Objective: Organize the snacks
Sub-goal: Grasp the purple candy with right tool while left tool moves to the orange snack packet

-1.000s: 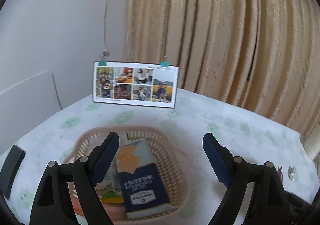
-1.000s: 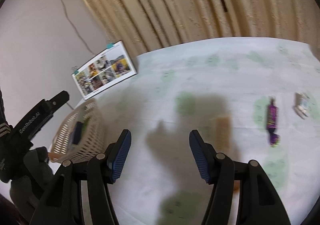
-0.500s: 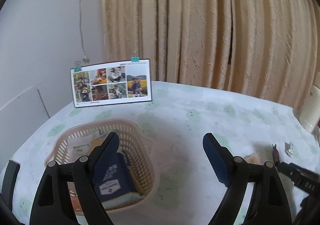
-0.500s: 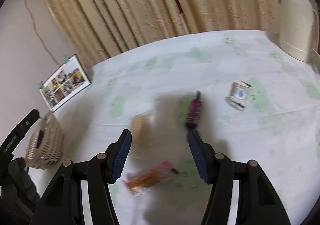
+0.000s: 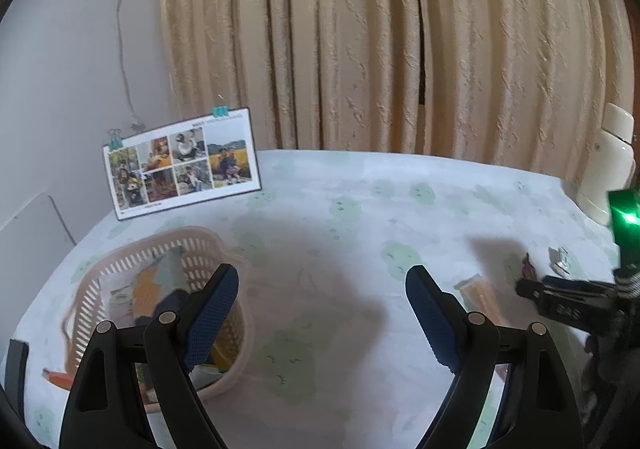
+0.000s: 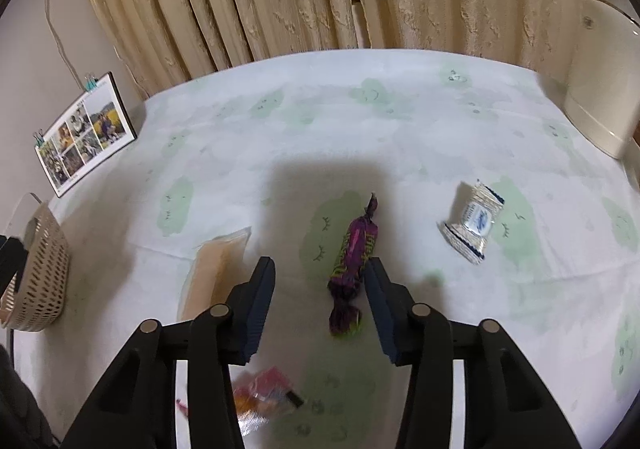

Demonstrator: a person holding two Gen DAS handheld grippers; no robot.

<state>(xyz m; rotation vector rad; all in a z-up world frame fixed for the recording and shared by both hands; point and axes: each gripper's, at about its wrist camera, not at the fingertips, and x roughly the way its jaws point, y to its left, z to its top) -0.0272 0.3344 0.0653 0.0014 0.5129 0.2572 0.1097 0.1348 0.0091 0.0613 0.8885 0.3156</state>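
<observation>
A purple twist-wrapped candy (image 6: 352, 261) lies on the tablecloth, its lower half between the fingers of my open right gripper (image 6: 320, 281), close to the right pad. A tan flat packet (image 6: 214, 269) lies just left of the left finger (image 6: 258, 309). A white and blue wrapped snack (image 6: 472, 223) rests further right. An orange-pink wrapper (image 6: 262, 397) lies low between the gripper arms. The pink slotted basket (image 5: 100, 281) holds several snack packs, and my open, empty left gripper (image 5: 320, 309) hovers to its right. The right gripper's tip (image 5: 560, 299) shows at that view's right.
A clipped photo card (image 5: 182, 163) stands at the back left before beige curtains (image 5: 400, 41). A cream appliance (image 6: 600, 81) stands at the table's right edge. A dark flat object (image 5: 14, 373) lies at the left edge. An orange item (image 5: 58, 377) lies beside the basket.
The right gripper has swung right and dropped closer to the table, so the purple candy now sits between its fingers. The left gripper has turned right, away from the basket.
</observation>
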